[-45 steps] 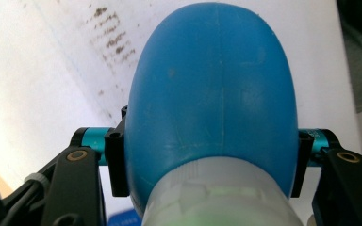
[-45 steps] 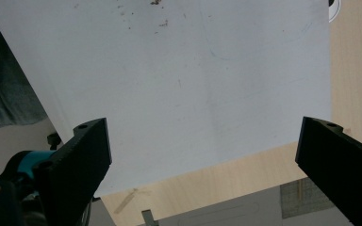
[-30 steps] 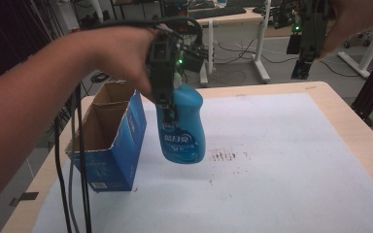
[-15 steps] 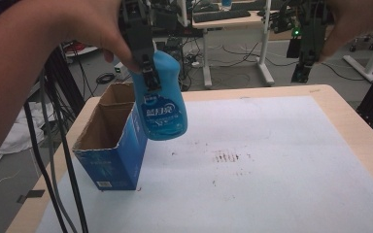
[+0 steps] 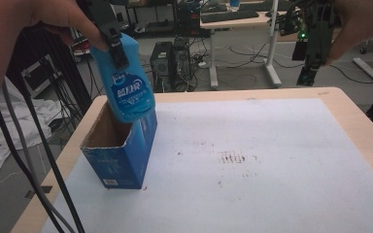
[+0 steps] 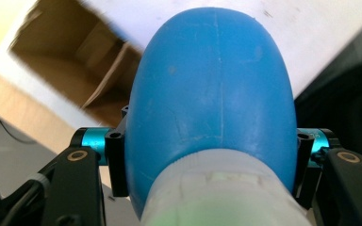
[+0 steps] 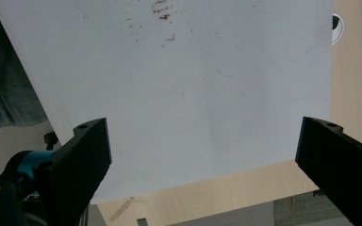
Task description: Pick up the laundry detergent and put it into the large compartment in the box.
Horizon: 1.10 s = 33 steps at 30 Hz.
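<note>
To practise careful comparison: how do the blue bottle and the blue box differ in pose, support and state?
The blue bottle hangs tilted in the air, clamped by the left tongs; the blue box stands upright on the table. The bottle is rounded and smooth; the box is square-edged cardboard. The bottle looks closed, with a pale cap; the box is open-topped. Both are blue with printed labels.
</note>
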### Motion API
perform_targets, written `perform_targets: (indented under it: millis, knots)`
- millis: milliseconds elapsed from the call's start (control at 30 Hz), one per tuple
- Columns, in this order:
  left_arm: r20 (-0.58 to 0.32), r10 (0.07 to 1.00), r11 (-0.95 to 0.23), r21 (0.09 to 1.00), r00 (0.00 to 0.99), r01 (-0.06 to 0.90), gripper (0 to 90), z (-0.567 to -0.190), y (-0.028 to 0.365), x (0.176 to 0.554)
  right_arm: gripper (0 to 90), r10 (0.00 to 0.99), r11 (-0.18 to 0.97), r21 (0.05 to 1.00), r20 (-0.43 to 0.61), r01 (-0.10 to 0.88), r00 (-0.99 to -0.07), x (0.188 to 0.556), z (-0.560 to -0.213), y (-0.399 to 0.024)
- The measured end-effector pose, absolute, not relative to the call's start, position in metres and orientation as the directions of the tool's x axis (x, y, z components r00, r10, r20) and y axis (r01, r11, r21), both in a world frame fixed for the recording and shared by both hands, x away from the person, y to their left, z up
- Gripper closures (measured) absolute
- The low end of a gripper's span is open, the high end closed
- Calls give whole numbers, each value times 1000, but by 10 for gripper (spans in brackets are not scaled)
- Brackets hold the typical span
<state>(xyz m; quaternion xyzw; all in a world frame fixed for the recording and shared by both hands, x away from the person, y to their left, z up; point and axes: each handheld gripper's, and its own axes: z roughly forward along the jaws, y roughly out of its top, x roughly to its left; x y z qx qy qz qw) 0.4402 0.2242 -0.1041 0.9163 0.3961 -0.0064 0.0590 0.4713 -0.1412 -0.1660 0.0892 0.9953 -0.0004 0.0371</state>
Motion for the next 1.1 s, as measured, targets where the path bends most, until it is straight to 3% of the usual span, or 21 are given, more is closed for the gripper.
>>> perform_targets:
  millis: [367, 1100]
  knots:
    - [-42, 831, -552, 74, 555, 831, 380, -109, 252, 446, 31, 171, 985, 4, -66, 171, -983, 476, -171, -136]
    - [-17, 844, -536, -2, 536, 844, 380, -159, 261, 451, 31, 167, 986, -3, -65, 167, -984, 477, -175, -130]
